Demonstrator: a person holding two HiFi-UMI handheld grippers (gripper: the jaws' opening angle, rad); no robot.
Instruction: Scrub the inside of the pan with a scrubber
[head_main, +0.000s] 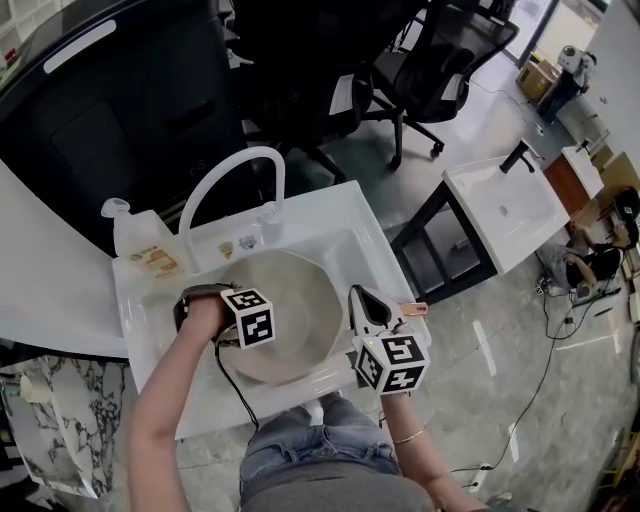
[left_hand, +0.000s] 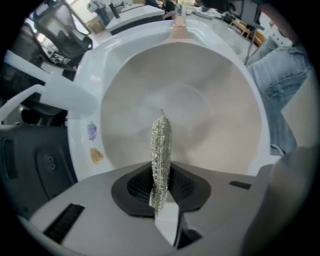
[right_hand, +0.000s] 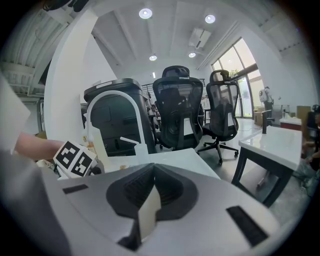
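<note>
A flattened wad of silvery steel-wool scrubber (left_hand: 161, 145) is clamped edge-on between the left tongs (left_hand: 161, 182), with most of its length standing out past the pads. It is pointed down into the round, pale beige pan (left_hand: 210, 115), which lies in the white rectangular sink basin (head_main: 335, 220). The scrubber is over the near left part of the pan's inside. Whether its tip is pressed against the pan cannot be told from these views.

The right tongs (right_hand: 152, 195) are closed together on nothing and are held above the pan's right rim, aimed out at the room rather than at the pan. The pan's light wooden handle (head_main: 412, 309) is therefore not gripped.

Several risks are judged from this:
- The pan is not steadied, so it could be pushed round or slid in the basin once scrubbing pressure is applied.
- The scrubber is gripped only at its base, so it could be bent over, twisted, or dragged out of the pads by a sideways stroke.
- If it folds, the hard tips of the tongs could be brought against the pan's coating.
- The white arched faucet (head_main: 225, 180) stands just beyond the pan's far rim and could be struck on a long forward stroke.
</note>
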